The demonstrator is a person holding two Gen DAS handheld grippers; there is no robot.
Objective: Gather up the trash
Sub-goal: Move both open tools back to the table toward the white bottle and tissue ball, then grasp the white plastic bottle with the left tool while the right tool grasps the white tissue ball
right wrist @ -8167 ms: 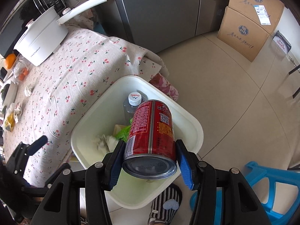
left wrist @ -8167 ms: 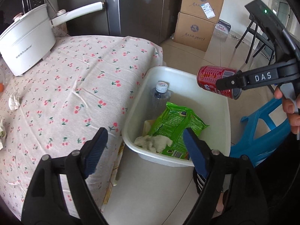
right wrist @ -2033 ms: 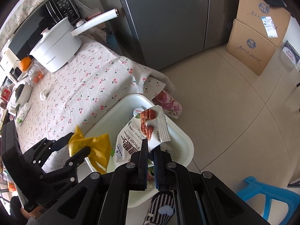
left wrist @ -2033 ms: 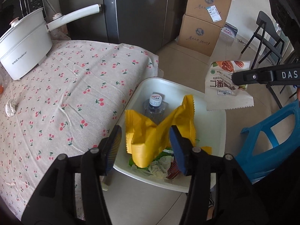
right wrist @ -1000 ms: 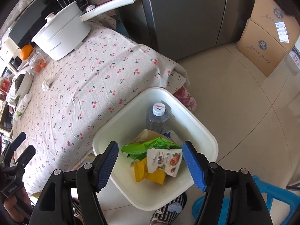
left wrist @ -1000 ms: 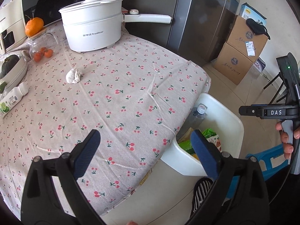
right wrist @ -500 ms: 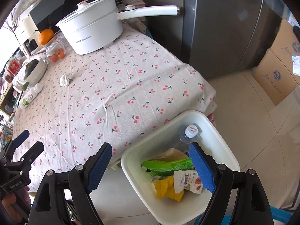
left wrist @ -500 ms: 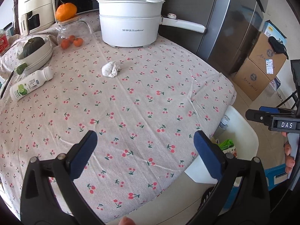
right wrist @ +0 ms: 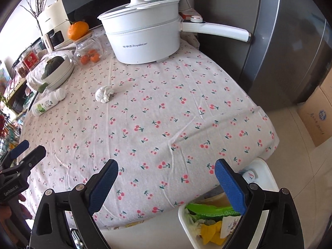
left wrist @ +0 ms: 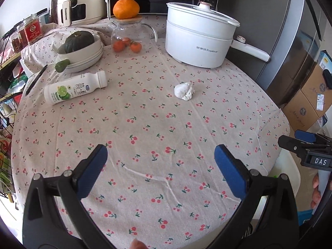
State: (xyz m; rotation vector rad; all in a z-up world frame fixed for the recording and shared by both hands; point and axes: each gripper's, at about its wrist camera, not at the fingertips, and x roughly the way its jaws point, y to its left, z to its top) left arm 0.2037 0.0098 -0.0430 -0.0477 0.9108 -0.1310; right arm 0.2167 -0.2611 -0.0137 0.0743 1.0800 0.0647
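Lying crumpled on the cherry-print cloth (left wrist: pixel 157 124), a white tissue wad (left wrist: pixel 184 91) is a small knotted ball with folds and a little tail of paper — in the right wrist view it sits mid-table, in front of the white pot (right wrist: pixel 143 39). Farther left a white bottle (left wrist: pixel 75 90) with a lime label lies on its side, cap pointing toward the wad, beside a bowl (left wrist: pixel 83 51) that holds a dark green squash. Both pieces are well ahead of the left gripper (left wrist: pixel 160 166), whose blue pads are spread wide over bare cloth with nothing between them; the wad is up and slightly right of its middle, the bottle up and left. The right gripper (right wrist: pixel 166 178) has just been opening and stands wide and empty — its fingers hang over the near table edge, the wad far off to its upper left. Under its right finger, the white bin (right wrist: pixel 267 176) below the table edge holds a capped bottle and green, yellow and white wrappers.
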